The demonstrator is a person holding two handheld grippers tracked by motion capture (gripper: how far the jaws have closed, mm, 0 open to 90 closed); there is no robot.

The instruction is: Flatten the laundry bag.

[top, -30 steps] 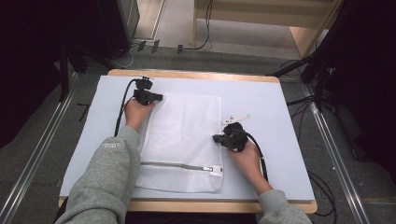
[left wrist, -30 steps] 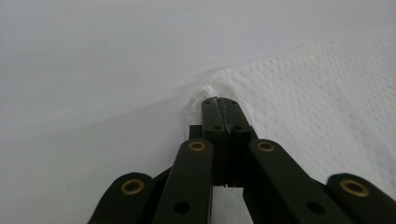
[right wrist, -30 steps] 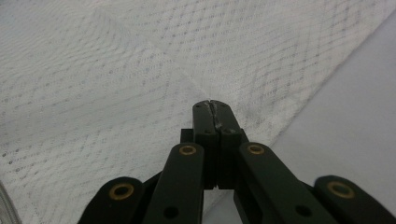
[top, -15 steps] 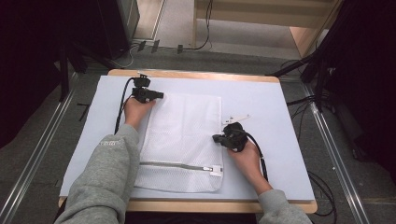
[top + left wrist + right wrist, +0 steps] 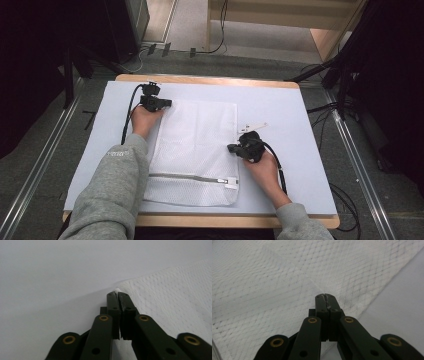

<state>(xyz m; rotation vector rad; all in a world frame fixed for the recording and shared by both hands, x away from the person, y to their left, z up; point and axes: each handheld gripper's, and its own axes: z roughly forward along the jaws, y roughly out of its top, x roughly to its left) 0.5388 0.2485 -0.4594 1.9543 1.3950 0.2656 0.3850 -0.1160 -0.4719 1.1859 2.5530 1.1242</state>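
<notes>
A white mesh laundry bag [image 5: 195, 145] lies flat on the pale mat, its zipper [image 5: 190, 177] near the front edge. My left gripper [image 5: 167, 104] sits at the bag's far left corner. Its jaws have just been closing and now stand shut, the corner of the bag [image 5: 170, 300] pinched at their tips [image 5: 117, 293]. My right gripper [image 5: 231, 148] rests at the bag's right edge, about halfway along. It is shut [image 5: 326, 295] on a small raised fold of the mesh [image 5: 287, 277].
The pale mat [image 5: 280, 110] covers a wooden table with floor on all sides. A small white strip [image 5: 252, 126] lies just beyond the right gripper. Black cables [image 5: 127, 117] trail from both grippers. Dark stands and cables flank the table.
</notes>
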